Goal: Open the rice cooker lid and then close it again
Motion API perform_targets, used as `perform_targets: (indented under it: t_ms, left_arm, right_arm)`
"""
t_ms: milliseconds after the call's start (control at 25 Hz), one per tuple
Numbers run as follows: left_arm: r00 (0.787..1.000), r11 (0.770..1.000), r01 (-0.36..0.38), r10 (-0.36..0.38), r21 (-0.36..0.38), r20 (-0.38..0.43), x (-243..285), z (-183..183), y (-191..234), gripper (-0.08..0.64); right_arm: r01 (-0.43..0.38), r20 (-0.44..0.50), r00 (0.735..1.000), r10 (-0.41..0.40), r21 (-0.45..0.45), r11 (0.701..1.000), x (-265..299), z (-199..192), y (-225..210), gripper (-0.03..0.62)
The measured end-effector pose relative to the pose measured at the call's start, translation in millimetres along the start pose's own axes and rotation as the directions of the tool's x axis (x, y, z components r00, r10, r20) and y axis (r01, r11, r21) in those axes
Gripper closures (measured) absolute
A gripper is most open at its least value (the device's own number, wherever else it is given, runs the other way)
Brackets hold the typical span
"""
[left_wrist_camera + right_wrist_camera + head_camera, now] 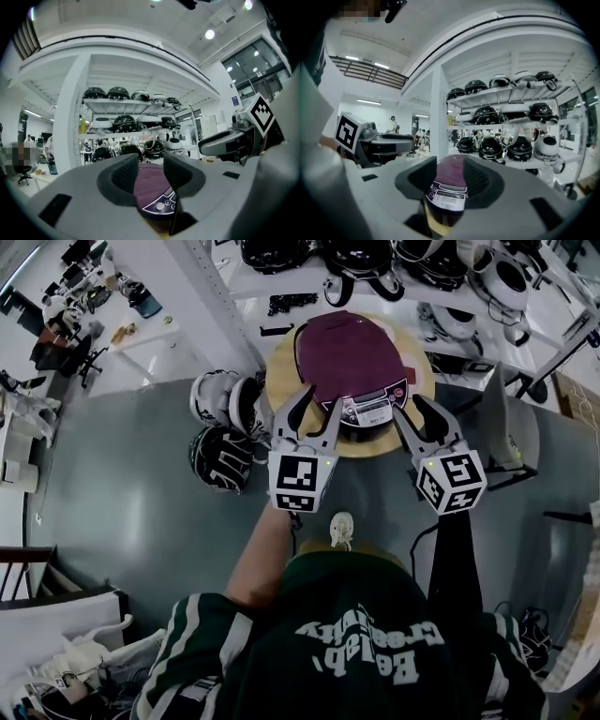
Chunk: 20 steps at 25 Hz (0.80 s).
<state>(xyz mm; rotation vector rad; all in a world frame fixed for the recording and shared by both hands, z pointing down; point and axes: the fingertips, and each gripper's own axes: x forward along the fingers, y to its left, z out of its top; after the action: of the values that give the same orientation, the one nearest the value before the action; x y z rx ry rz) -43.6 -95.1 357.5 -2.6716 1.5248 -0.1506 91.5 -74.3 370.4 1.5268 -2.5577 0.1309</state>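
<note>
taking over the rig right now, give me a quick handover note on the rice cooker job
Left tongs: open, empty, at the front left edge of the maroon rice cooker, not gripping it.
Right tongs: open, empty, at the cooker's front right, beside its control panel.
The cooker sits on the round wooden table.
Done: nothing yet; the lid is down.
Left: open the lid, then close it again.
</note>
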Motion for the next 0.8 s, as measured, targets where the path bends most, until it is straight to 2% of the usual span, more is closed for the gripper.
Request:
perform_targets:
  t_ms: [280,640,800]
  left_arm:
    - [0.998,0.998,0.061,-0.061,-0.016,-0.007,38.1,-16.9,7.7,0.405]
    - [0.998,0.998,0.062,-0.063,-0.027,-0.029,51.8,-29.7,17.0,0.403]
    - [0.997,0.998,0.058,-0.059,-0.038,-0.044,55.8,-34.9,19.7,0.403]
  right_arm:
    - [-0.058,-0.136,0.988,0.071,0.099,0.993,41.5,-24.9,-10.2,0.403]
    - [-0.114,-0.269,0.954,0.130,0.076,0.991,74.0,-57.3,-1.6,0.399]
    - [-0.144,-0.334,0.929,0.160,0.073,0.987,87.1,-73.9,0.9,0.383]
